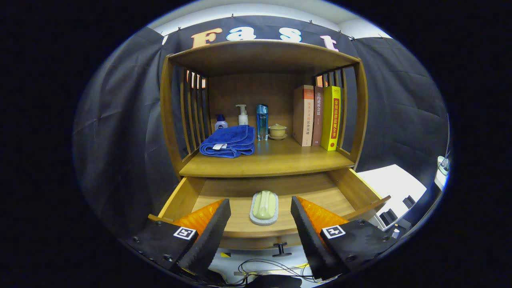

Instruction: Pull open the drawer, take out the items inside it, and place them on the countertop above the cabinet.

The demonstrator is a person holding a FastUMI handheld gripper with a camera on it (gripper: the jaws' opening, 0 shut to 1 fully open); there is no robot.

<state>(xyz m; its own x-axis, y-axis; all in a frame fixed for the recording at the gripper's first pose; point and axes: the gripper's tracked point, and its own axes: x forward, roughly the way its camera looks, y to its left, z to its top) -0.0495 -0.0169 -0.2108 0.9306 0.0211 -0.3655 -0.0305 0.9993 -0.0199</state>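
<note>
Hand-held gripper [260, 218] wide open, empty, over soap dish [264, 207]

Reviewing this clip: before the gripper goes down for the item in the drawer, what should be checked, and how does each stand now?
1. Drawer pulled open: ok.
2. Soap dish lying in the drawer, unobstructed: ok.
3. Gripper open, fingers wider than the dish: ok.
4. Dish centred between the fingers: ok.
5. Bare countertop in front of the blue towel: ok.
6. Height of the fingers above the drawer floor: cannot tell.

Camera rides above the open drawer [224, 188], facing the cabinet [262, 60] closely.
</note>
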